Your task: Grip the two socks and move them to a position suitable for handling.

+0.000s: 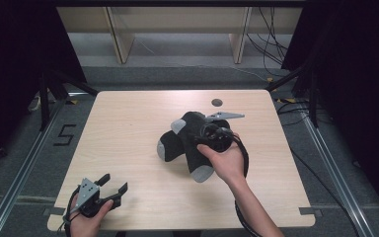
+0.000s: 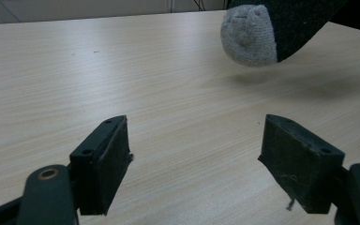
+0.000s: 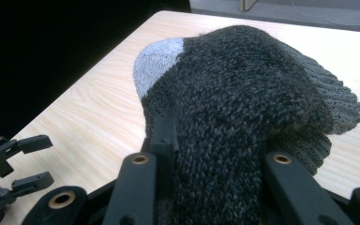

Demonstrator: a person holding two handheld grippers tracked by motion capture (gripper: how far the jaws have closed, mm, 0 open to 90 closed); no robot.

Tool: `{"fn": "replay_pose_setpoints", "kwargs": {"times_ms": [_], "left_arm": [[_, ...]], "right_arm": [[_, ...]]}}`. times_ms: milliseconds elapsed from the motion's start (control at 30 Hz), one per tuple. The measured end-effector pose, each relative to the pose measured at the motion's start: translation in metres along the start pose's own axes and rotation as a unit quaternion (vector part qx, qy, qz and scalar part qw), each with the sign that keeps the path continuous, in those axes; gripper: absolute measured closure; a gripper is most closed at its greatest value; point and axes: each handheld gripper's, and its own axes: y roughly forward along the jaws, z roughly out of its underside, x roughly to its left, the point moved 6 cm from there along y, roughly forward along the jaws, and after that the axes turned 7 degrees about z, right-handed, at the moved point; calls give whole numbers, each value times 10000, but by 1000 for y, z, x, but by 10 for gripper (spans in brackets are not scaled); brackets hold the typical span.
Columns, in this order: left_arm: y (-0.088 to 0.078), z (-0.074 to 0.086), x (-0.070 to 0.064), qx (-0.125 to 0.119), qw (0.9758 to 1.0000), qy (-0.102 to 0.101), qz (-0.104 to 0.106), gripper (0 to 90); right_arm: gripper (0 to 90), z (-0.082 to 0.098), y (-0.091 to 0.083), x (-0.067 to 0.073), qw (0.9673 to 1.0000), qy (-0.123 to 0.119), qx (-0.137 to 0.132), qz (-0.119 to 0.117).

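Jaws of the right gripper (image 3: pixel 211 164) clamp the dark socks (image 3: pixel 234 93); left gripper (image 2: pixel 197 159) gapes wide, empty.

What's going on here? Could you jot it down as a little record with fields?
Surface: wooden table
Thing handled: dark socks with grey toes and heels
Right gripper: jaws closed on the socks, which are bunched between them
Left gripper: jaws wide apart, nothing between them, near the table's front left corner
Toe: hangs above the table in the left gripper view
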Motion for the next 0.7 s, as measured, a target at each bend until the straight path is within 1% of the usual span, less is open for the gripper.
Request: {"fn": "replay_pose_setpoints", "kwargs": {"times_ms": [33,67,133,167,200,267,300,333,367,467,500,567,600,633,667,700], "left_arm": [[0,0,0,10,10000,-1,15,235],[0,0,0,11,10000,0,10,235],[0,0,0,13,10000,3,12,235],[0,0,0,27,10000,6,-3,235],[0,0,0,27,10000,7,2,234],[0,0,0,14,10000,4,11,235],[0,0,0,10,10000,2,12,235],[0,0,0,5,10000,-4,-17,235],[0,0,0,12,10000,-1,-10,235],[0,0,0,7,10000,-2,-9,235],[0,0,0,7,10000,-1,-10,235],[0,0,0,6,10000,-3,-10,235],[0,0,0,10,10000,1,-7,235],[0,0,0,9,10000,2,-8,235],[0,0,0,12,10000,7,-7,235],[0,0,0,13,10000,2,10,235]], "right_arm": [[684,1,1,1,10000,-61,9,-11],[684,1,1,3,10000,-24,31,-39],[684,3,3,4,9999,-110,41,-48],[684,4,3,6,9999,-61,73,-68],[684,5,5,7,9999,-109,69,-95],[684,6,6,9,9999,-66,115,-74],[683,7,7,10,9998,-145,96,-116],[684,8,6,12,9998,-19,133,-110],[684,9,8,12,9998,-114,109,-128],[683,10,8,14,9997,-152,129,-102],[684,12,9,16,9997,-39,160,-161],[684,13,10,17,9996,-164,168,-166],[684,14,10,17,9995,-171,185,-165],[683,16,11,19,9996,-66,236,-169],[684,17,11,19,9996,-75,231,-157],[684,18,12,18,9994,-177,244,-160]]}}
